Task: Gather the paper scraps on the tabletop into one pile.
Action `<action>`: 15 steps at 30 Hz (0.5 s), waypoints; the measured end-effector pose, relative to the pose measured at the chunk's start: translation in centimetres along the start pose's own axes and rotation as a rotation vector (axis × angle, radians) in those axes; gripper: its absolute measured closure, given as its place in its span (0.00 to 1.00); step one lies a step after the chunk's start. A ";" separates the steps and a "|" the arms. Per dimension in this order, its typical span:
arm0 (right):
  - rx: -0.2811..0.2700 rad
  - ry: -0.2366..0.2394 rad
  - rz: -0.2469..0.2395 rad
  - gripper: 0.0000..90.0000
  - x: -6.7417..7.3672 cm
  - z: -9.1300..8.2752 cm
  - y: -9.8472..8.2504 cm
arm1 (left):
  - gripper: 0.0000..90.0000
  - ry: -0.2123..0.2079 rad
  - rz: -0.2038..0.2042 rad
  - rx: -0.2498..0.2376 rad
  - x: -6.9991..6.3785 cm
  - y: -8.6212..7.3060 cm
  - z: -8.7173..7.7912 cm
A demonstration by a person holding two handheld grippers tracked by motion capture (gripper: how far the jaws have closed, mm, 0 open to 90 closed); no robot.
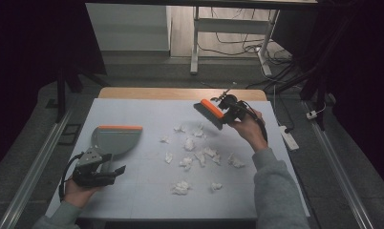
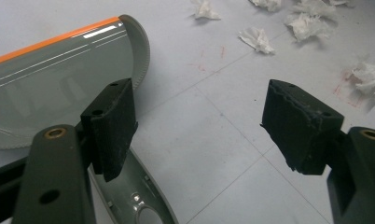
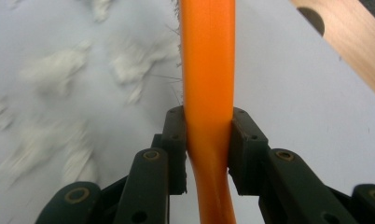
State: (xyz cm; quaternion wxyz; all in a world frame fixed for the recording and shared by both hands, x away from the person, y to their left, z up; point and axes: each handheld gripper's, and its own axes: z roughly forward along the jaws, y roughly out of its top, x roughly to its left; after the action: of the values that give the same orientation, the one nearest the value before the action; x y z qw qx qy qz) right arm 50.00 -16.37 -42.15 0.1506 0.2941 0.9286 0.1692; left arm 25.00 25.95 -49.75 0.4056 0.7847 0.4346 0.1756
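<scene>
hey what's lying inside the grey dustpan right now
The dustpan looks empty: its grey tray shows bare in the high view and the left gripper view. The paper scraps lie outside it. The left tool hides part near the handle.

no legible txt, labels, brands or nos. on anything

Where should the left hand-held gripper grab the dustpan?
On the dustpan's grey handle, which points back toward the person beneath the open left hand-held gripper. Come straight down from above, jaws either side; the wide scoop looks too broad to pinch.
</scene>
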 end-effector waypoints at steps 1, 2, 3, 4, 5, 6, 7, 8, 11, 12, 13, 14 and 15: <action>0.016 -0.014 -0.017 0.78 -0.2 1.0 0.7 | 0.30 0.002 -0.001 0.001 0.0 0.0 0.0; 0.037 -0.029 -0.032 0.78 -0.3 1.8 1.3 | 0.30 0.004 -0.001 0.002 0.0 0.0 0.0; 0.061 -0.046 -0.057 0.78 -0.3 2.5 1.8 | 0.30 0.004 -0.002 0.001 0.0 0.0 0.0; 0.078 -0.059 -0.072 0.78 -0.3 3.0 2.1 | 0.30 0.004 -0.002 0.001 0.0 0.0 0.0; 0.101 -0.076 -0.098 0.78 -0.3 3.7 2.6 | 0.30 0.003 -0.001 0.001 0.0 0.0 0.0; 0.112 -0.076 -0.106 0.78 -0.2 4.1 2.8 | 0.30 0.002 -0.001 0.001 0.0 -0.1 0.0; 0.118 -0.068 -0.116 0.78 -0.1 4.4 3.1 | 0.30 0.000 0.000 0.002 0.0 -0.1 0.0; 0.116 -0.050 -0.122 0.78 0.0 4.6 3.4 | 0.30 -0.001 0.001 0.003 0.1 -0.1 0.0; 0.153 -0.038 -0.172 0.78 1.3 4.8 3.9 | 0.30 -0.001 -0.001 0.000 0.1 -0.2 -0.2; 0.172 -0.040 -0.212 0.78 2.0 4.7 3.8 | 0.30 -0.001 -0.002 -0.002 0.1 -0.3 -0.2; 0.181 -0.040 -0.228 0.78 2.4 4.5 3.8 | 0.30 -0.002 -0.001 -0.004 0.1 -0.3 -0.3; 0.193 -0.039 -0.243 0.78 2.9 4.3 3.7 | 0.30 -0.002 -0.001 -0.005 0.1 -0.3 -0.3; 0.198 -0.025 -0.253 0.78 3.5 3.9 3.4 | 0.30 -0.001 -0.001 -0.005 0.1 -0.4 -0.3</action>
State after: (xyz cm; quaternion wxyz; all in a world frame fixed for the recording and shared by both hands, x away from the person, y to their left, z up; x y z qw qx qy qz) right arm 50.39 -10.77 -44.95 0.1525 0.1902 0.9684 0.0530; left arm 24.64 26.27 -49.85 0.4081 0.7836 0.4341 0.1761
